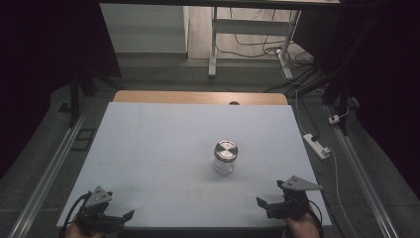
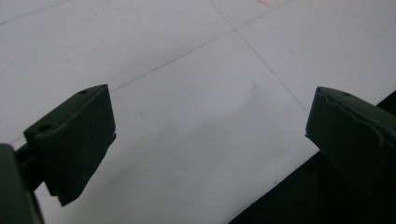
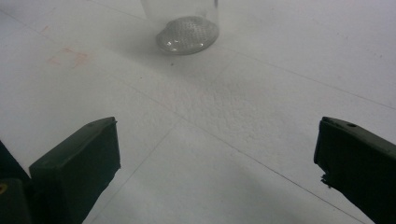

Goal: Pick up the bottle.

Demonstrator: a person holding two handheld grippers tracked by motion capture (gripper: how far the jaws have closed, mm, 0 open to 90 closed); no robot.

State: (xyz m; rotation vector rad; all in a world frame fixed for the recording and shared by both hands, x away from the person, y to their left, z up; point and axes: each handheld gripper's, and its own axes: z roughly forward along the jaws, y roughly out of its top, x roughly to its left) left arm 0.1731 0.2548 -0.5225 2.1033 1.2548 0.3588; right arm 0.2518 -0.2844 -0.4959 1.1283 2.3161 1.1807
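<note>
A clear glass jar (image 1: 225, 157) with a silver metal lid stands upright right of the middle of the white table (image 1: 163, 144). Its glass base (image 3: 187, 32) sits at the top of the right gripper view, well ahead of the jaws. My right gripper (image 1: 270, 201) rests near the front right edge, open, nothing between its jaws, pointing left. My left gripper (image 1: 121, 216) lies at the front left corner, also open and empty, with bare white surface between its jaws (image 2: 210, 140).
A wooden strip (image 1: 198, 97) borders the table's far edge. Beyond it stand a desk frame (image 1: 247, 39) and tangled cables on the floor. A white power strip (image 1: 317, 145) lies on the floor to the right. Faint red marks (image 1: 195, 194) show near the front.
</note>
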